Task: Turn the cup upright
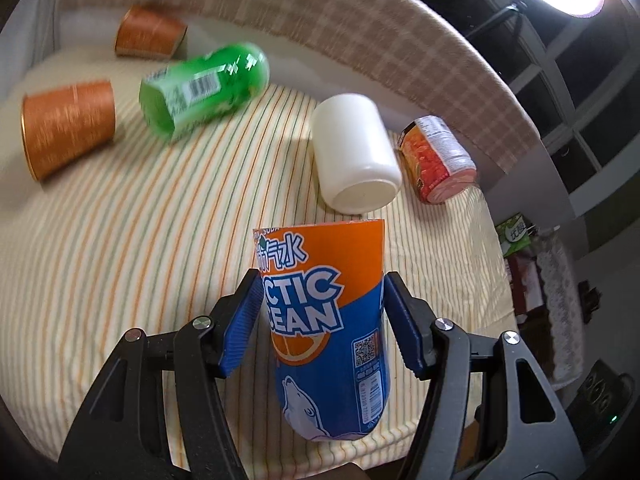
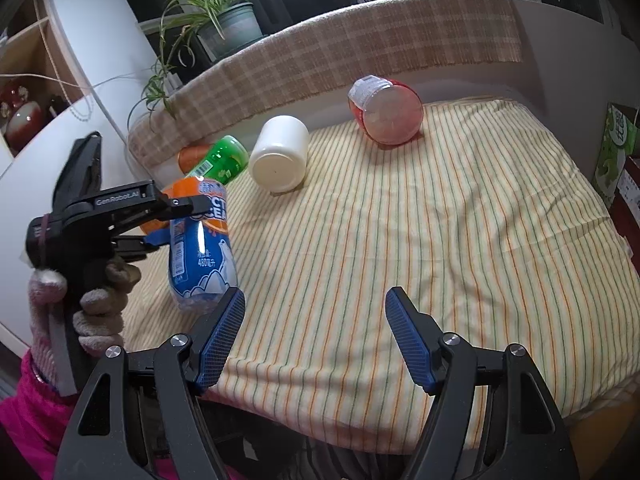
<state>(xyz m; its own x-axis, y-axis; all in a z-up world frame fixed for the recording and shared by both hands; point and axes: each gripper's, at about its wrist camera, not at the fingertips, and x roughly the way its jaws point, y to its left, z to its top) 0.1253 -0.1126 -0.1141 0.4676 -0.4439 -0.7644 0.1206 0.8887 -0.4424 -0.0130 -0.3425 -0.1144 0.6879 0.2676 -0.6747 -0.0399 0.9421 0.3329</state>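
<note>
Striped bed cover [image 2: 460, 240]: open stretch across the right and near side, passable.
Obstacles, far side: white cup [image 2: 280, 154] on its side, centre; red jar [image 2: 390, 114] on its side, to its right, apart from it; green cup [image 2: 222, 159] and two orange cups [image 1: 66, 128] [image 1: 150, 34] lying at far left.
Plaid headboard cover [image 2: 340, 52] closes off the back.
Left edge: blue-and-orange cup [image 2: 202, 248] held in the left hand-held gripper [image 1: 322, 308].

Striped bed [image 2: 440, 220] with toppled cups [image 1: 356, 152]
</note>
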